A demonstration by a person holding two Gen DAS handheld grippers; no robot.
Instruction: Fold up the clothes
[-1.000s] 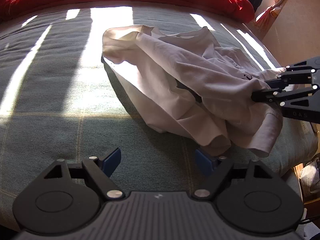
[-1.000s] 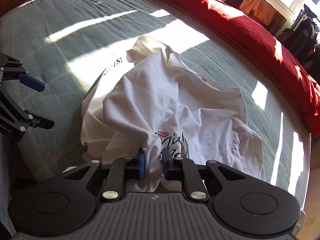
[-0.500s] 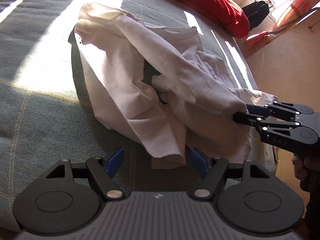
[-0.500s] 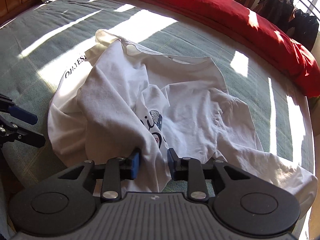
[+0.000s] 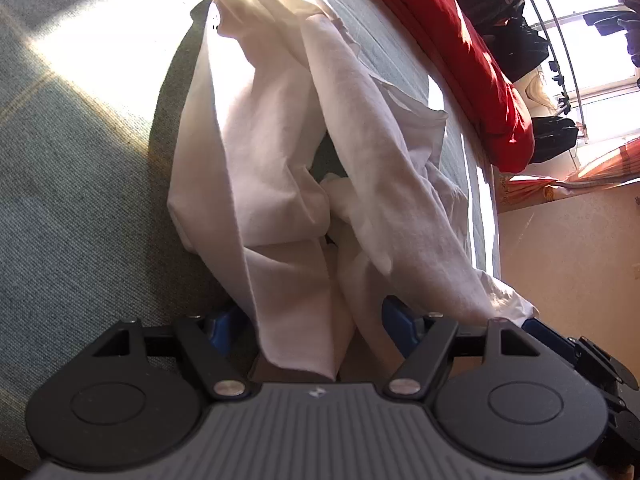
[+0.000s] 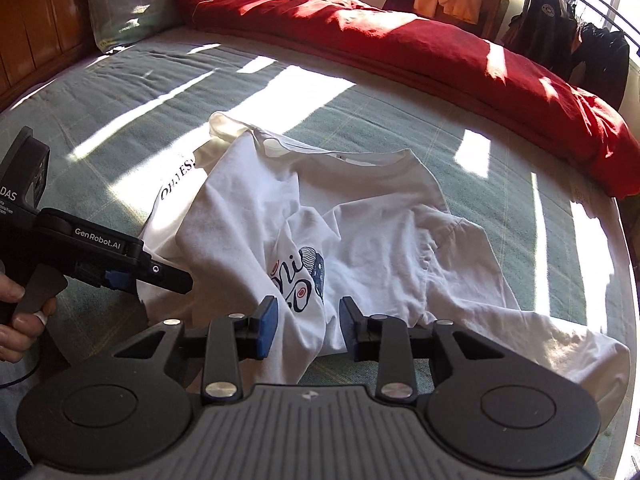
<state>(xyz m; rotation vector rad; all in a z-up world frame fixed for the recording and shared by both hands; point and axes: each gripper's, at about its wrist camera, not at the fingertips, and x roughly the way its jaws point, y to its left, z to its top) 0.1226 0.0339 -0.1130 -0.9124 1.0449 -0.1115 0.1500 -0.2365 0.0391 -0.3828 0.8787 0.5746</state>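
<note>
The white T-shirt (image 6: 360, 216) lies crumpled and unfolded on the bed (image 6: 120, 92), with a fold between the spread fingers of the left tool (image 5: 316, 324) and of the right tool (image 6: 306, 320), neither clamping it.

The crumpled white cotton T-shirt (image 6: 360, 236) folds over itself, so only part of its blue and red chest print (image 6: 300, 276) shows. Black letters (image 6: 178, 178) on its far left side are cut short by a fold. The white cloth hides part of the left gripper's blue finger pads (image 5: 396, 322).
</note>
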